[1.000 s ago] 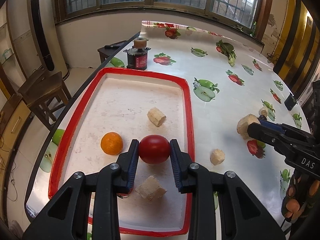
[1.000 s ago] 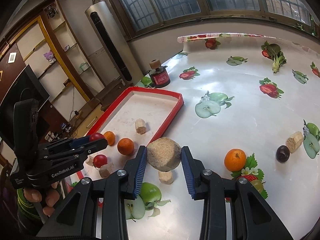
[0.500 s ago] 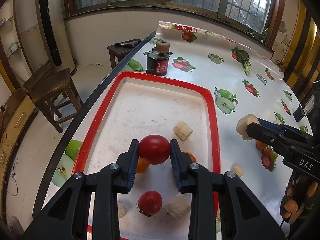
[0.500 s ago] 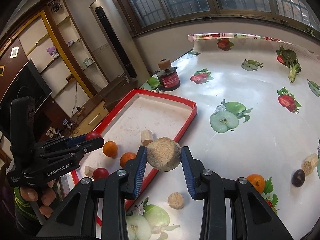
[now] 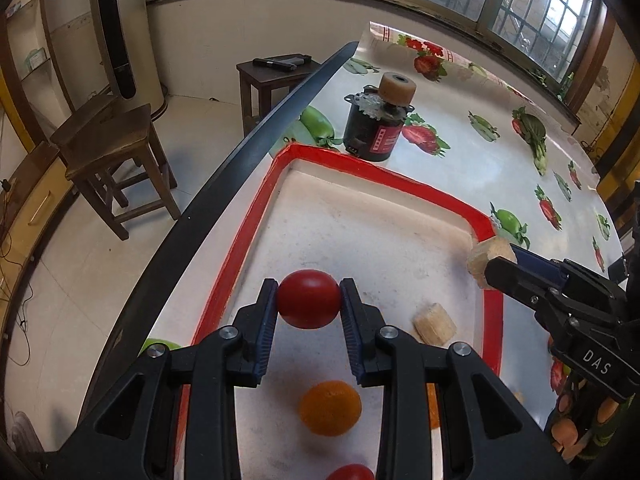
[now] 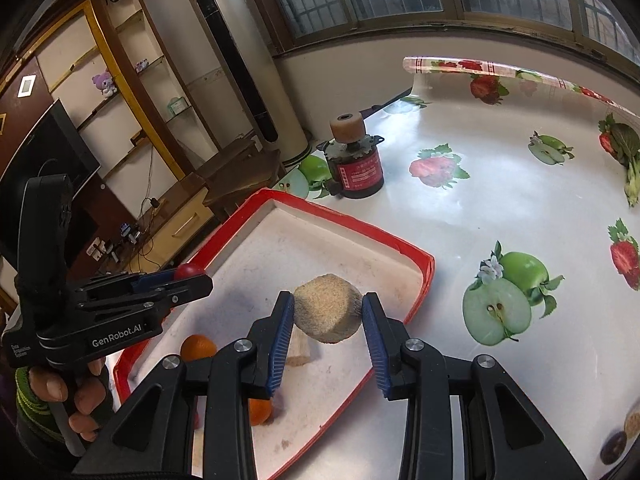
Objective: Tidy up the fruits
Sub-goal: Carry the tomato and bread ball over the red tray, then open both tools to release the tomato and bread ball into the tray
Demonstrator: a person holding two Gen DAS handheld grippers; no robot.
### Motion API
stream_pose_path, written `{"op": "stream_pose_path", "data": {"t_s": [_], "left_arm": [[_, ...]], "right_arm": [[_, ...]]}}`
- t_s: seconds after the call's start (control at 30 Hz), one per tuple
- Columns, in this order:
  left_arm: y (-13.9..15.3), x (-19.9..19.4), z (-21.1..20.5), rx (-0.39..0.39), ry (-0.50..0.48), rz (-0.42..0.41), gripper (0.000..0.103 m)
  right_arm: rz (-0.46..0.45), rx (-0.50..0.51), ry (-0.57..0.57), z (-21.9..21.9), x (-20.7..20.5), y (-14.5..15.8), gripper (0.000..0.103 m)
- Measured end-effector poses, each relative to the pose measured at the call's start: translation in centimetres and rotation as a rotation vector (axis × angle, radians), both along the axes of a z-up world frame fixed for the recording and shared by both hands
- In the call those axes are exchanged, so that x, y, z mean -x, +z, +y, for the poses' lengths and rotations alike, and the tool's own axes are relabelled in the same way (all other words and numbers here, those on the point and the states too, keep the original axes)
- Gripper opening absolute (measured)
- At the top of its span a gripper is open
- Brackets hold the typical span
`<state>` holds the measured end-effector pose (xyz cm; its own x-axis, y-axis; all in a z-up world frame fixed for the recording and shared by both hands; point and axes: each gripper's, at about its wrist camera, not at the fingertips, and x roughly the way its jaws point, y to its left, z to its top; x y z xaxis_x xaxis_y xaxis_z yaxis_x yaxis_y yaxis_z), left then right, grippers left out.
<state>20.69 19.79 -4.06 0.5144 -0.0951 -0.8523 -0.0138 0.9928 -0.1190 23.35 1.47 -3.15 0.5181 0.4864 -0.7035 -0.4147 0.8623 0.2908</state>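
Observation:
My left gripper (image 5: 309, 304) is shut on a red tomato (image 5: 309, 298) and holds it above the red-rimmed white tray (image 5: 376, 172). My right gripper (image 6: 327, 316) is shut on a tan round chunk (image 6: 327, 307) and holds it over the tray's right half (image 6: 416, 254). In the tray lie an orange (image 5: 330, 407), a second red fruit (image 5: 352, 473) at the bottom edge and a small tan chunk (image 5: 435, 324). In the right wrist view an orange (image 6: 197, 347) and another orange (image 6: 260, 411) show behind the fingers.
A black and red motor with a tan roller (image 5: 378, 122) stands just beyond the tray's far edge. The table's left edge (image 5: 240, 160) drops to the floor with wooden stools (image 5: 112, 140). A dark plum (image 6: 613, 447) lies on the fruit-print cloth at far right.
Both grippers have moved forward over the tray with their loads still held. The tray's far corner and the motor look nearer.

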Motion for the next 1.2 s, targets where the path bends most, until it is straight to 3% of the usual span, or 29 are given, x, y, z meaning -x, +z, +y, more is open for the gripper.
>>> {"op": "stream_pose_path", "data": {"t_s": [0.2, 0.47, 0.6, 0.73, 1.2], "left_arm": [[-1.9, -1.0, -0.1, -0.005, 0.004, 0.052, 0.029], [-2.5, -1.1, -0.4, -0.025, 0.011, 0.062, 0.029], [-2.5, -0.7, -1.0, -0.059, 0.014, 0.057, 0.044], [-1.8, 0.0, -0.9, -0.056, 0.023, 0.040, 0.044], [1.6, 4.6, -1.7, -0.022, 0.046, -0.033, 0.044]], "right_arm": [[0.032, 0.044, 0.024, 1.5, -1.8, -1.9, 0.036], [0.027, 0.094, 0.037, 2.3, -2.3, -3.1, 0.038], [0.026, 0.100, 0.035, 2.3, -2.2, -3.1, 0.041], [0.023, 0.092, 0.027, 1.9, -1.9, -2.6, 0.058], [-0.045, 0.043, 0.011, -1.0, 3.2, 1.1, 0.058]]}}
